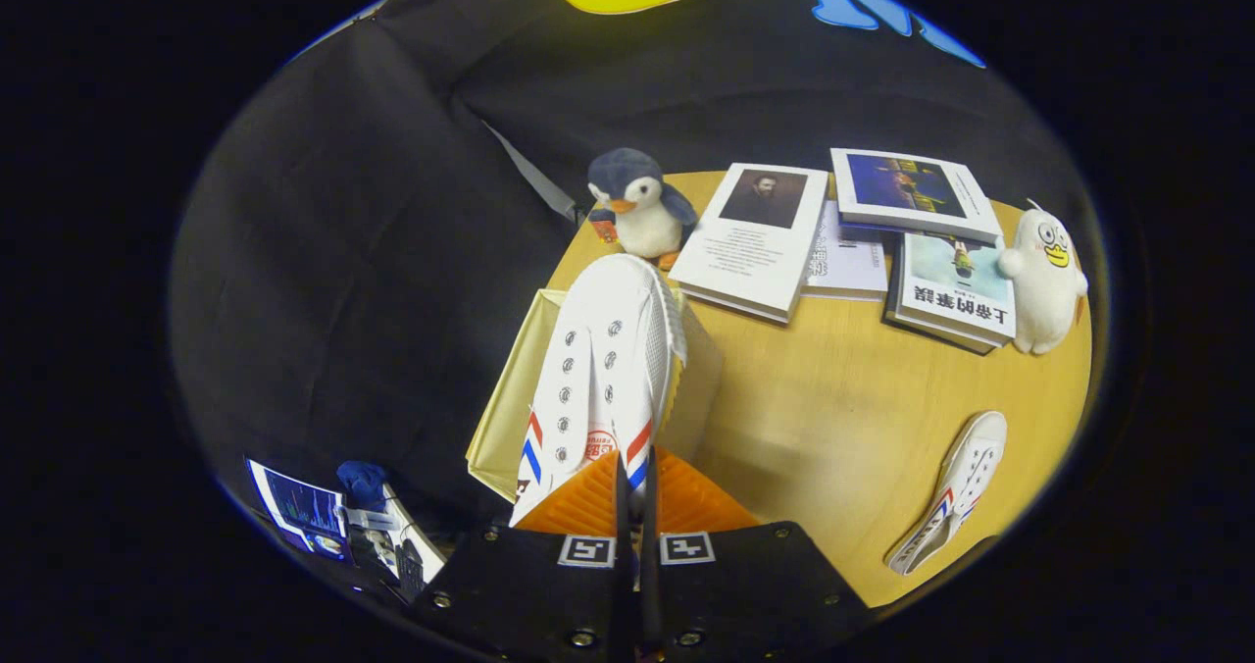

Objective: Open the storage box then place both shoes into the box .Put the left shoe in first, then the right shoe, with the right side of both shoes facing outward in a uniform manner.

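Jaws (635, 486) grip one shoe (603, 369); another shoe (956, 496) lies apart.

Our handheld two-finger gripper (635, 506) carries a broad, matte black housing across its base, built from two angular plates that meet at a narrow centre seam. We see small silver screws dotted along the plates' edges. Two square black-and-white fiducial markers sit side by side, one on each plate. Ahead of them, two ribbed fingers (578, 506) taper forward with fine parallel ridges.
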`<action>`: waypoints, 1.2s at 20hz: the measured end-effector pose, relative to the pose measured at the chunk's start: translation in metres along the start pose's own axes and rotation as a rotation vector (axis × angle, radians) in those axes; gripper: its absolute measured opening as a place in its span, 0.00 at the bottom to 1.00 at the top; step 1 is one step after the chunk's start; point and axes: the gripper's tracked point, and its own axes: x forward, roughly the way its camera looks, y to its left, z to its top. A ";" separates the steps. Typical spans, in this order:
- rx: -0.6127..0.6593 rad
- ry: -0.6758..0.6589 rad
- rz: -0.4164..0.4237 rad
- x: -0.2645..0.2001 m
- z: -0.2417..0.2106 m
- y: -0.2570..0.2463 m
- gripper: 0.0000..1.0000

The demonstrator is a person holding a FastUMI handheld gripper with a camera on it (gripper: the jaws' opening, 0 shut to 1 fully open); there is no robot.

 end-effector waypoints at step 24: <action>-0.113 0.118 0.012 0.108 -0.001 0.071 0.02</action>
